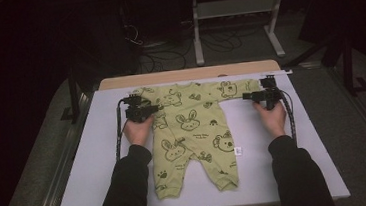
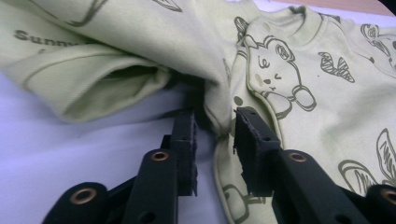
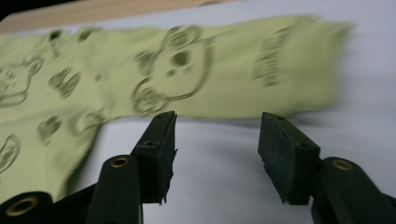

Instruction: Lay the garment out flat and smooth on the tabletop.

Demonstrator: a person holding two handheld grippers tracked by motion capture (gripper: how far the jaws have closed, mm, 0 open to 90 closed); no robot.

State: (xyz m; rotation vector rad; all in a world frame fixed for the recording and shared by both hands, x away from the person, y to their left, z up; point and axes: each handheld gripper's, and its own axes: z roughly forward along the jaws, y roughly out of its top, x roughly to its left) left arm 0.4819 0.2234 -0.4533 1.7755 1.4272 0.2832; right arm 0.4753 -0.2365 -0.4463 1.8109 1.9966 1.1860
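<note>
1. "Sunny" read on the green romper (image 1: 193, 127), spread flat across the white table (image 1: 101, 165).
2. Left gripper (image 2: 214, 128) stood open astride its seam; right gripper (image 3: 217, 140) gaped empty beside the sleeve.

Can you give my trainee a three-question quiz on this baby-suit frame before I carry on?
1. True or false: the right gripper has its jaws apart with nothing between them.
2. What lies between the left gripper jaws? A) a fold of the green baby suit B) a cable C) bare table
3. Which sleeve lies stretched out flat, the one by the left gripper or by the right?

Key:
1. True; the right sleeve lies just beyond the tips.
2. A, at the suit's side edge beside the folded left sleeve.
3. By the right.
</note>
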